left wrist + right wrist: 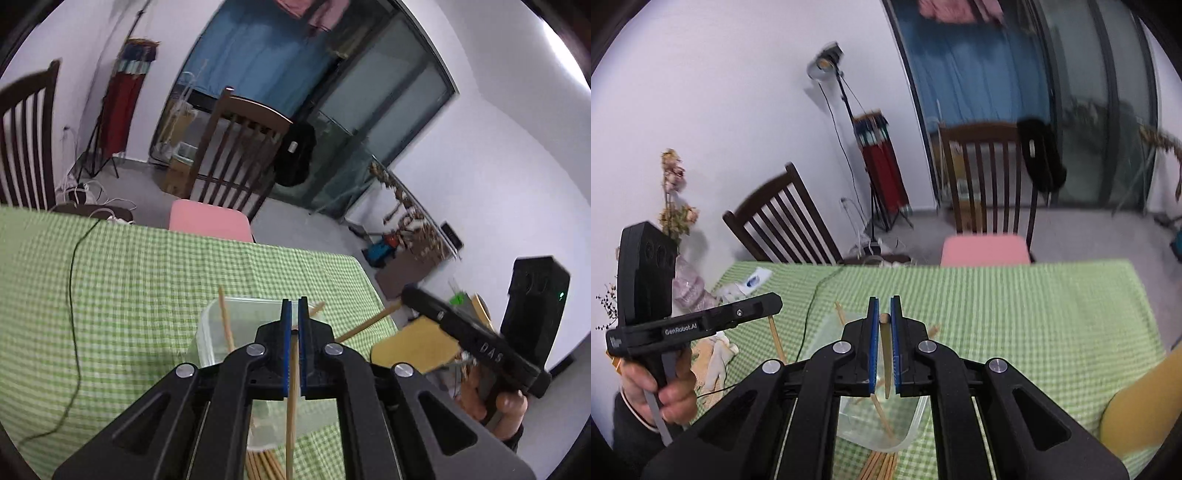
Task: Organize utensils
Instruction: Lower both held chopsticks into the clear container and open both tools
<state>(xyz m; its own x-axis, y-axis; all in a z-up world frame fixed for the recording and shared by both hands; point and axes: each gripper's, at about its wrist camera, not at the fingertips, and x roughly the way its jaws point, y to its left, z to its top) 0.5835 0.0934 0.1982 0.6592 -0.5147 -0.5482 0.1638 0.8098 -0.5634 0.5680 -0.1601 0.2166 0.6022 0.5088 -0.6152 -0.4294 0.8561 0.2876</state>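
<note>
Both claws clamped: our left gripper (294, 314) and right gripper (885, 314) each pinch a chopstick (291, 417) above the clear container (212, 332). Next: lower, release inside.

Bamboo chopsticks (226, 325) leaning in clear plastic tub (207, 332) on tablecloth
</note>
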